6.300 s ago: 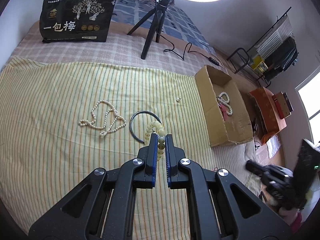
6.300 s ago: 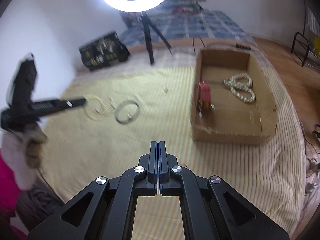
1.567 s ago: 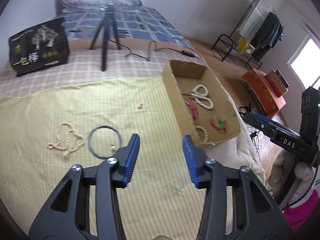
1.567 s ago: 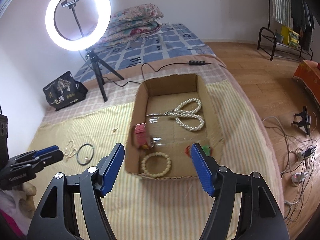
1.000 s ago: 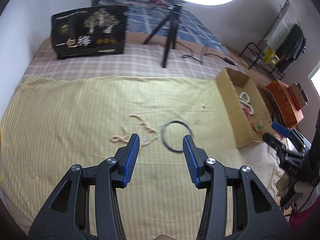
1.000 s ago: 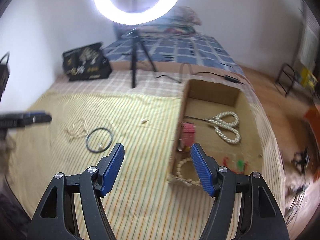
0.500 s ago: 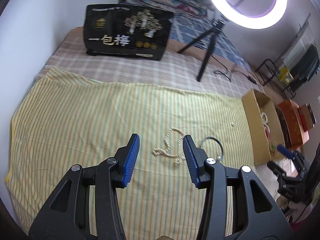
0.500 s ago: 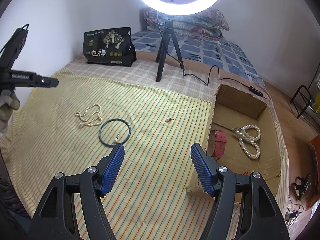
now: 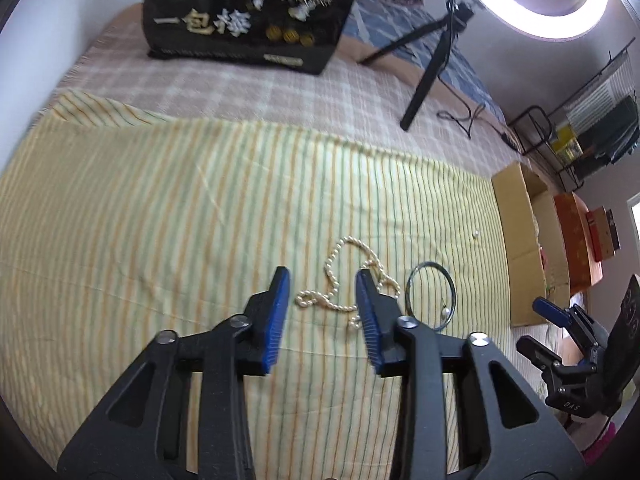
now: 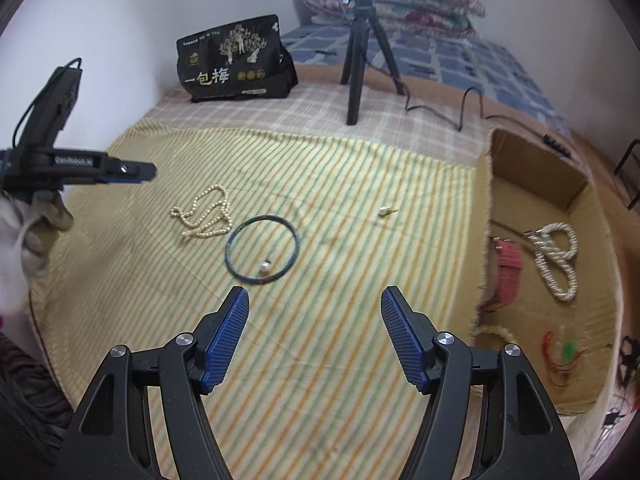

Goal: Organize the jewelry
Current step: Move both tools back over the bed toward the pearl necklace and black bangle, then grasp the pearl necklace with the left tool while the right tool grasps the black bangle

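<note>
1. Bedding covers the whole work surface: a yellow striped cloth (image 10: 340, 320) lies over a pink checked sheet (image 10: 280, 112), with a blue patterned blanket behind it and a white wall beyond.
2. Behind the cloth stand a black printed bag (image 10: 234, 64) and a black tripod (image 10: 358, 60) bearing a glowing ring light (image 9: 536, 0).
3. An open cardboard box (image 10: 552, 176) sits at the cloth's right edge; inside it lie a looped pearl strand (image 10: 558, 256), a red strap and some red and green threads.
4. The left gripper (image 9: 322, 312) tilts steeply down over the pearl necklace (image 9: 352, 280); its blue ribbed jaws are closing, with part of the loose strand seen between them, and the pads do not yet press on it.
5. The right gripper (image 10: 314, 336) hovers over bare cloth, its jaws spread wide and holding nothing.
6. Just beside the necklace lies a thin dark bangle (image 10: 262, 248), a flat ring with one white pearl bead (image 10: 265, 266) inside it.
7. A small pearl earring (image 10: 385, 211) rests apart, nearer the box.
8. A pale-gloved hand (image 10: 36, 232) holds the left gripper's handle.
</note>
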### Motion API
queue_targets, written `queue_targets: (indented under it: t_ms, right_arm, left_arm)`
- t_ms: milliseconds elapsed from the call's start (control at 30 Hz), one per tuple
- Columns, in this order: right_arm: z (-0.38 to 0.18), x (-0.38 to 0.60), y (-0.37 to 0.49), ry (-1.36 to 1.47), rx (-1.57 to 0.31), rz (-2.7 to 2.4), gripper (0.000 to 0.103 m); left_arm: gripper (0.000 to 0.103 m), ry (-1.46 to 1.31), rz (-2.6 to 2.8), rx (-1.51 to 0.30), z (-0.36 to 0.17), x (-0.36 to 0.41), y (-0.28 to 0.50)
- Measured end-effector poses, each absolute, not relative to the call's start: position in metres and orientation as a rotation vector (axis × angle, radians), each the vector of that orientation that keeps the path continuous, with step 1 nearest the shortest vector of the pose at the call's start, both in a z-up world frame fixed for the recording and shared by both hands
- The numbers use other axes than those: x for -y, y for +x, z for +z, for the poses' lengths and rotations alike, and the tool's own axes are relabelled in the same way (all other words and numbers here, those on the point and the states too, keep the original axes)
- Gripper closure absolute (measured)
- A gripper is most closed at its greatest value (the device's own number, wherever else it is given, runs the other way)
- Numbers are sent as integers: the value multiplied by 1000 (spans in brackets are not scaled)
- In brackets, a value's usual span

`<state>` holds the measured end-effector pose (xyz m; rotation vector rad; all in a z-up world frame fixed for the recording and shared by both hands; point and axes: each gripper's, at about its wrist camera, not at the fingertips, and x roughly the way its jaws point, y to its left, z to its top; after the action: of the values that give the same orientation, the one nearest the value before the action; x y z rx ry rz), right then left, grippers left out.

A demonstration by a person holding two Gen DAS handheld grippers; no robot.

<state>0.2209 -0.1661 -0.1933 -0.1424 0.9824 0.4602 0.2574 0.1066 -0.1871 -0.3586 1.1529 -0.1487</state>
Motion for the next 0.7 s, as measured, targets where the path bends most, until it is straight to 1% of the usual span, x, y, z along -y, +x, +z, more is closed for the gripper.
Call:
queue_targets:
  t_ms: [67,100,133,167,233,300,400,500,567,633,700]
  right_arm:
    - [-198,163,226,-127,-1007,467,45]
    - [-202,161,230,-113,-1029,469,52]
    - [-205,161,233,-102,-1044,470,59]
    - [-211,160,238,-77,-1067,470,62]
    - [-219,161,246,-35,-1100,466,74]
    - [-227,161,255,4,-1127,458,76]
    - [-234,161,269,61,-1159,449,82]
    - [-241,157,281,86,-1194,445,83]
    - [-243,153,286,78,-1210,446,86]
    - [-245,149,291,67,-1227,443,87]
    - [-248,144,294,53,-1244,443,87]
  left_arm:
    - [72,-354,-155,-1164,-192,-102,260]
    - [72,-351,-157,-1170,-194,-100,261]
    - [73,-349,-159,-1177,-197,-98,262]
    - [77,-350,-160,-1183,-199,-97,264]
    - [78,-358,-162,-1199,-206,-96,267]
    - [78,-369,-160,-1210,-211,-96,271]
    - [80,-369,-162,-1223,-217,-93,279]
    - [80,-355,-160,-1234,-223,-88,285]
    - [85,-337,-158,-1244,-227,-84,288]
    - [85,-308,-150,-1252,-230,-80,291]
    - [87,-278,-139,-1262,-234,-76,292]
